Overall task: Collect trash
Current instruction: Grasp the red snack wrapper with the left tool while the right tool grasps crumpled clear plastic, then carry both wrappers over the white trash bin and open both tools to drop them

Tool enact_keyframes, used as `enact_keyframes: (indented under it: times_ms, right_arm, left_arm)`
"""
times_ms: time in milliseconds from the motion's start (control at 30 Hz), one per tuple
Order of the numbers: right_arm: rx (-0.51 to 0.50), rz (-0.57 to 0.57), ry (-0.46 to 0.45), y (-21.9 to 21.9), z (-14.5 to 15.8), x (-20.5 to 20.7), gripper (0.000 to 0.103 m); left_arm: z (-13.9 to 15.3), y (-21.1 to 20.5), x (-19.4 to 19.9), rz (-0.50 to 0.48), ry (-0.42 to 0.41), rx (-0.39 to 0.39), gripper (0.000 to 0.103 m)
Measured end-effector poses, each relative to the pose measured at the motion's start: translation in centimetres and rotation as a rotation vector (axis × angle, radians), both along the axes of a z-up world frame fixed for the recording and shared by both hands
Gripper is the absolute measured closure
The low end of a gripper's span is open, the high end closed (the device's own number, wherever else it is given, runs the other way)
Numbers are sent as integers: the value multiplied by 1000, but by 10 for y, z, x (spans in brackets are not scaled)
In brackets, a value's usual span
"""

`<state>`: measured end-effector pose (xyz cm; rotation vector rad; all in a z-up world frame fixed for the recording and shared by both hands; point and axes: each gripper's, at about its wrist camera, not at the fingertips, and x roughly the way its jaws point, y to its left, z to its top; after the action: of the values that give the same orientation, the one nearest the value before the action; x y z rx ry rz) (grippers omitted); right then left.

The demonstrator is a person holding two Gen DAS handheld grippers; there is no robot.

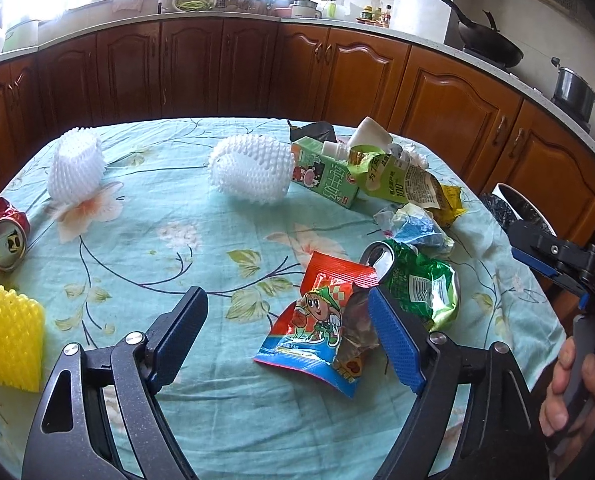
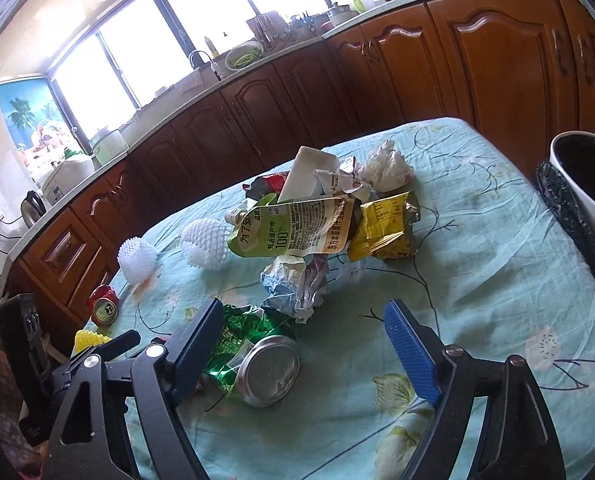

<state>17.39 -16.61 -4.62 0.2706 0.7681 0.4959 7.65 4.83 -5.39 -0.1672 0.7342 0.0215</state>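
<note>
Hovering over crushed green can [image 2: 257, 360], right hand-held gripper [image 2: 309, 348] agape.

**Colours and Patterns**

Desk cloth [image 1: 217, 248]: pale teal, printed with white flowers, green leaves and dark stems.
Snack packet [image 1: 317, 316]: red, blue, with a cartoon figure.
Crushed can [image 2: 253, 356]: green, silver base.
Second can [image 1: 1, 236]: red.
Foam nets [image 1: 249, 172]: white; one [image 1: 5, 332] yellow.
Carton [image 1: 325, 176]: green.
Cabinets [image 1: 177, 68]: brown wood.
</note>
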Motion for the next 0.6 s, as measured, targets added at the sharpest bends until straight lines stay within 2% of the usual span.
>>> enact_keyframes:
  times_ms: [167,233,267,300,333,400,433,500,533,567,600]
  right_arm:
    - [1,25,86,15,-17,26,34]
    - [5,35,116,19,-24,35,38]
    - [7,41,131,21,-28,39,40]
    - [13,47,144,22,-31,42,45]
    - [17,56,155,24,-35,45,56]
    - [42,83,150,26,-36,46,68]
    - [26,83,136,27,-33,44,71]
    - [19,96,110,29,-27,40,74]
    - [24,102,104,30,-23,38,74]
    - [30,107,98,29,-20,36,75]
    - [37,110,90,29,-17,34,75]
  left_arm:
    - [-10,-7,13,-45,53,13,32]
    - [-15,-8,19,-59,81,10,44]
    - [-18,-7,21,-63,93,6,47]
    - [-20,-7,23,-67,104,1,52]
    - [-22,-7,26,-70,113,-5,57]
    - [-25,-5,29,-76,125,-17,67]
    - [-26,-5,30,-78,128,-19,74]
    - [-24,-5,30,-81,124,-13,85]
    - [-23,-5,30,-81,116,-8,96]
    - [-21,-5,30,-78,110,-4,101]
    - [-18,-4,30,-73,100,0,101]
